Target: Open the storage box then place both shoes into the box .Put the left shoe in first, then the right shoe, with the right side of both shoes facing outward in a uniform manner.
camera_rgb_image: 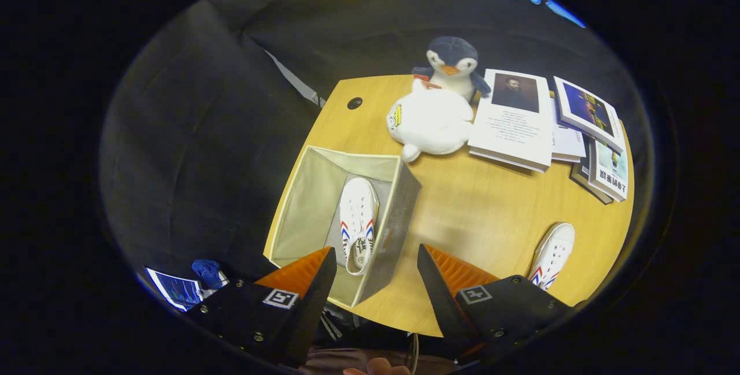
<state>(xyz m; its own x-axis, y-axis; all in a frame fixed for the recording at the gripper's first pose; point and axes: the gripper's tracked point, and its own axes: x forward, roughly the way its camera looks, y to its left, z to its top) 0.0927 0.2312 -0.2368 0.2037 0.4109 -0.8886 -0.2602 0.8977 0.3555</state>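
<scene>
The grey fabric storage box [399, 213] stands open on the wooden table [468, 207], just ahead of my fingers. One white shoe [358, 222] with red and blue stripes lies inside it, against the right wall. The second white shoe [554, 259] rests on the table to the right, partly hidden behind my right finger. My gripper [376, 265] hovers high above the table's near edge, open, with nothing between its fingers.
A white plush toy [430, 122] and a penguin plush [454, 66] sit beyond the box. Books [514, 121] and magazines [589, 112] are stacked at the table's far right. A person's fingers [376, 368] show below the gripper.
</scene>
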